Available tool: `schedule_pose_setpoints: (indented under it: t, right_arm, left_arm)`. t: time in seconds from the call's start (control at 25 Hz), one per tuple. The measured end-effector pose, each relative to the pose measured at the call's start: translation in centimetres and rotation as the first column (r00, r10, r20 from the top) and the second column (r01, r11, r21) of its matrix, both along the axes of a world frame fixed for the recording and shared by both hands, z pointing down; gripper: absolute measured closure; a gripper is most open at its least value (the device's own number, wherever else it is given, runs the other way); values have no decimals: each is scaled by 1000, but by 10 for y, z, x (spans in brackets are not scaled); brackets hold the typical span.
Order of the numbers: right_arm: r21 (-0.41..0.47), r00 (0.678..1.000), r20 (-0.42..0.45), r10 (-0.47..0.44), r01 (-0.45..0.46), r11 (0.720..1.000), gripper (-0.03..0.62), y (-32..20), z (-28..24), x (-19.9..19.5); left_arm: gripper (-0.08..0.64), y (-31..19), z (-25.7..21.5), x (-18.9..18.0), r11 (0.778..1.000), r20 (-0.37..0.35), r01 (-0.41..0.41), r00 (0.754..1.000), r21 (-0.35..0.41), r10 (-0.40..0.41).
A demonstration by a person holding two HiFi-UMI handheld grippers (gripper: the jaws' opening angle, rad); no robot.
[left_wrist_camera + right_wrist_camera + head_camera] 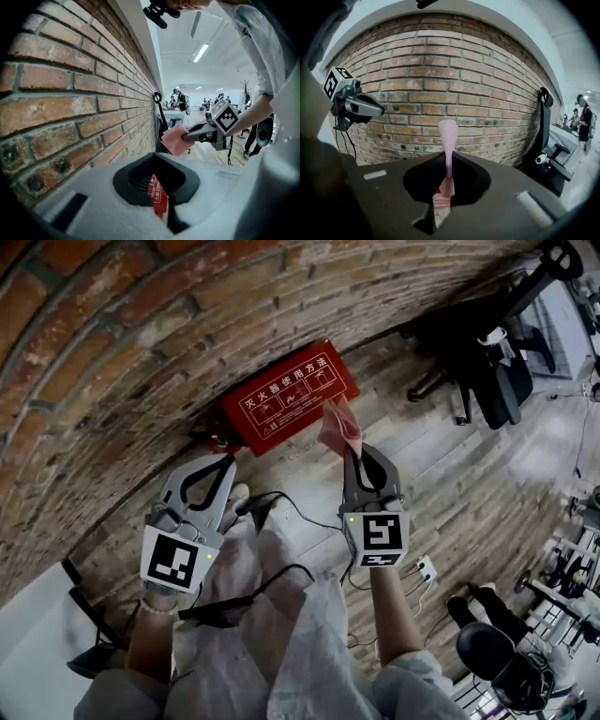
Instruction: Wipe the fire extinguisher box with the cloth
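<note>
The fire extinguisher box (281, 395), red with white print on its face, lies on the wooden floor (441, 460) against the foot of the brick wall (112, 352).

The right arm reaches forward and down, forearm (394, 615) bare below a pale sleeve, so that the right hand-held gripper (349, 452) points at the box's near right part. Its jaws are clamped on a pink cloth (337, 423). The cloth stands out beyond the jaw tips as a crumpled flap and overlaps the box's near edge. Whether it presses on the surface I cannot tell.

The left arm is held lower and closer to the wall, a bead bracelet (157, 607) on the wrist. The left hand-held gripper (226, 462) angles toward the box's near left corner, its tip just beside that corner. Its jaws are drawn almost together, empty, with only a narrow slit through which the red box shows.

A dark office chair (487, 362) stands well apart on the right.
</note>
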State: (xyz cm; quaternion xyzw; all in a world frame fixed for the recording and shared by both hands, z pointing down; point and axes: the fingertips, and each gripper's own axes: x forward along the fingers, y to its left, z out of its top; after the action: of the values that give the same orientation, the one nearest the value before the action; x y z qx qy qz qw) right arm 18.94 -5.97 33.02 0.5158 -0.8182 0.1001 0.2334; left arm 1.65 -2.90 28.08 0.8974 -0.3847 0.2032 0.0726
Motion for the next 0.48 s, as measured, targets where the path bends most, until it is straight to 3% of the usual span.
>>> schedule_pose_setpoints:
  t: [0.48]
  right_arm:
    - [6, 995, -102, -19, 19, 1000, 571, -85, 68, -5]
  left_arm:
    - [569, -39, 50, -24, 999, 34, 47, 998, -2, -46]
